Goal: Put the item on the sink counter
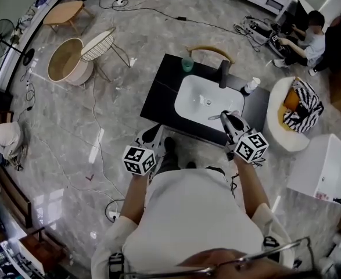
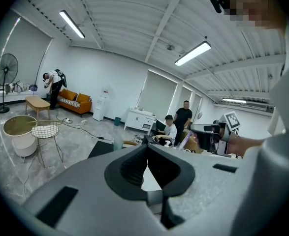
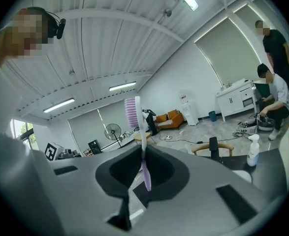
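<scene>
R gripper point(image 3: 142, 154) is pinching the purple toothbrush point(image 3: 140, 127) upright and hovering by the basin point(image 1: 202, 106) at the center of the head view. The brush isn't resting on the sink counter point(image 1: 158, 100) yet, so lowering + releasing are looking like what's left. L gripper point(image 2: 146, 165) is sitting pressed together, empty.
</scene>
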